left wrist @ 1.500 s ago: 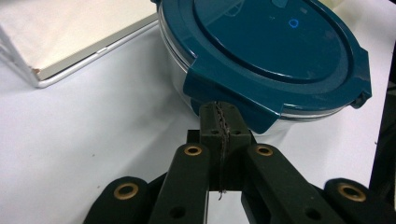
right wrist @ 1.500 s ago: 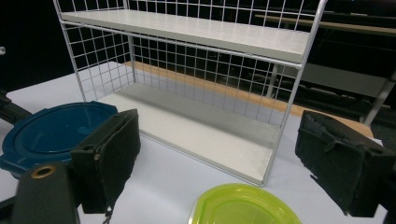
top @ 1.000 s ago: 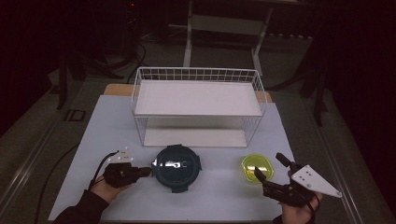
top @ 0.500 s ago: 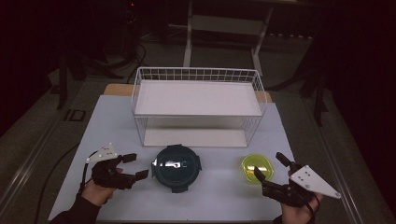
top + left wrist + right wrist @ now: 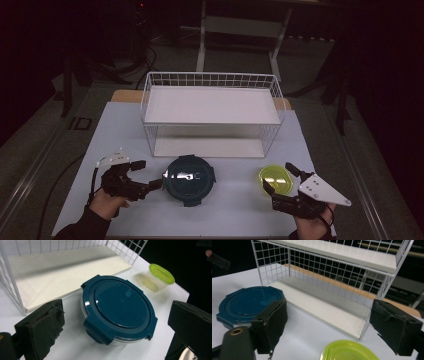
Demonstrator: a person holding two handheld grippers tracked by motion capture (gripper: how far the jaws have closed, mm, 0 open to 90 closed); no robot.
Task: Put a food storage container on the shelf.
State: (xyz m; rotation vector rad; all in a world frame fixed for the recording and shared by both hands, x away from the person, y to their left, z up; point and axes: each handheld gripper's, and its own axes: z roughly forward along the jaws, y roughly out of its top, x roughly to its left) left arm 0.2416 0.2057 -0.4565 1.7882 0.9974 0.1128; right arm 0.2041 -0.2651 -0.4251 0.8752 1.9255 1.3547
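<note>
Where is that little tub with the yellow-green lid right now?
In the high view the tub with the yellow-green lid sits on the table's right side, in front of the white wire rack, right of the round dark-blue container, just ahead of the right gripper.

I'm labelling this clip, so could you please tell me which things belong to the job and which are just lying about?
In the job:
- blue-lidded round container
- green-lidded small container
- white wire rack

Lying about:
- frame behind the table

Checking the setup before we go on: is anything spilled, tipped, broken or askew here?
Nothing stands out. The blue container and the green-lidded tub sit upright and lidded on the table before the wire rack, with no spill.
</note>
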